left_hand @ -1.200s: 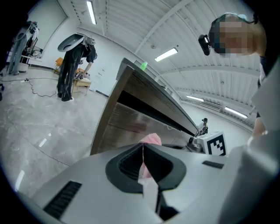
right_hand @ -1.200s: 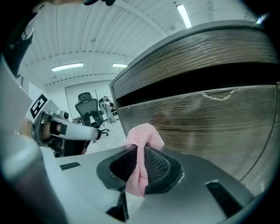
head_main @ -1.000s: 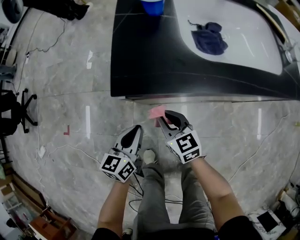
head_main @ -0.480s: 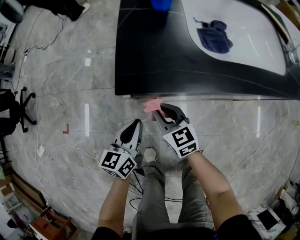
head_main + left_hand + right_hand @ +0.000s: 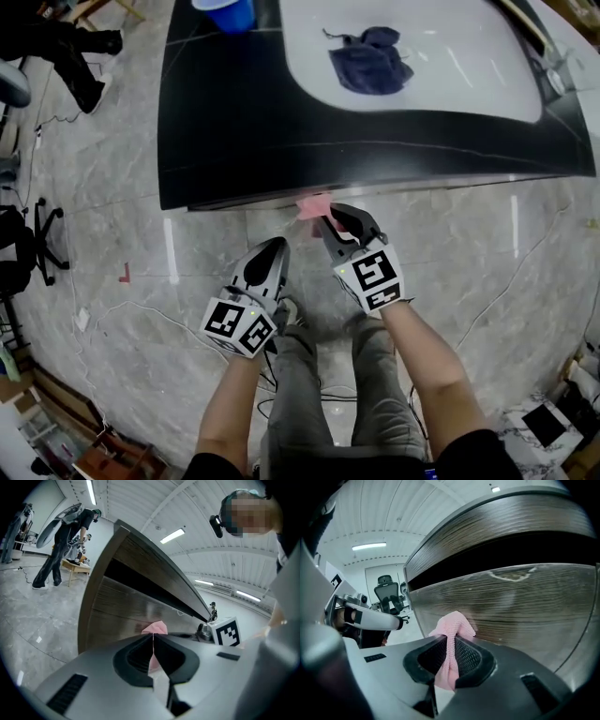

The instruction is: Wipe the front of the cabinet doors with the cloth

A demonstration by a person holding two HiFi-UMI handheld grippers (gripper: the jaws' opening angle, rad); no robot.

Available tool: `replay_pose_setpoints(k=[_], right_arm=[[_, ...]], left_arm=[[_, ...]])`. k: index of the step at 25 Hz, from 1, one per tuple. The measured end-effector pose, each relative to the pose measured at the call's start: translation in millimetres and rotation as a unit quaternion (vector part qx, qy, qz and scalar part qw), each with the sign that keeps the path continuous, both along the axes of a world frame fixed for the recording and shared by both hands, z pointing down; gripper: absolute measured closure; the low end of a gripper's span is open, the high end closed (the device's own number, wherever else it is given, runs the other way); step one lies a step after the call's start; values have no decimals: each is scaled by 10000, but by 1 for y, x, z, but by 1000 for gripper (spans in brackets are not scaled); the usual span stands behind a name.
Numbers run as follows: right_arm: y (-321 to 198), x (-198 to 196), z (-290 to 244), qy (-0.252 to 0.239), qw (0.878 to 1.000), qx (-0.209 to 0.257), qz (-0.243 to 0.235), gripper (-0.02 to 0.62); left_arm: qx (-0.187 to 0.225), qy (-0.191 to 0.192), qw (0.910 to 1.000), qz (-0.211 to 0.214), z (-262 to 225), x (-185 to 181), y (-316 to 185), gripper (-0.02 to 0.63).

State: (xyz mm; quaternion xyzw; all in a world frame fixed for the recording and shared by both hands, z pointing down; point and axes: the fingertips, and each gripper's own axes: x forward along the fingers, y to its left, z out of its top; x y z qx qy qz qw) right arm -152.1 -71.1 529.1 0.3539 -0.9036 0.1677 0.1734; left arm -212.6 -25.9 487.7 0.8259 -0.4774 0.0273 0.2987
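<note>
My right gripper [image 5: 333, 217] is shut on a pink cloth [image 5: 314, 205], which pokes out past its tips right at the cabinet's front edge. In the right gripper view the pink cloth [image 5: 451, 634] is pinched between the jaws and bunched up against the wood-grain cabinet door [image 5: 520, 611]. My left gripper [image 5: 268, 258] hangs lower and to the left, shut with nothing in it, away from the cabinet. In the left gripper view the cabinet door [image 5: 126, 611] and the pink cloth [image 5: 154, 629] show beyond the closed jaws.
The cabinet has a black top [image 5: 281, 112] with a white inset [image 5: 469, 66]. A dark blue cloth [image 5: 367, 61] lies on the inset and a blue cup [image 5: 228, 13] stands at the far edge. Cables [image 5: 141, 309] trail over the marble floor; an office chair [image 5: 28, 253] stands at left.
My right gripper has carried the pink cloth forward from over the floor up to the cabinet's front. The head view has shifted right. The left gripper has barely moved.
</note>
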Motion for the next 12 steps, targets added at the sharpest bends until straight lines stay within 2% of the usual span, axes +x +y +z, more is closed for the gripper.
replay_pose_setpoints(k=[12], right_arm=[[-14,120,0,239,9988,49,428,541]], left_arm=[[-44,61,9985,536,2,108,-6,595]])
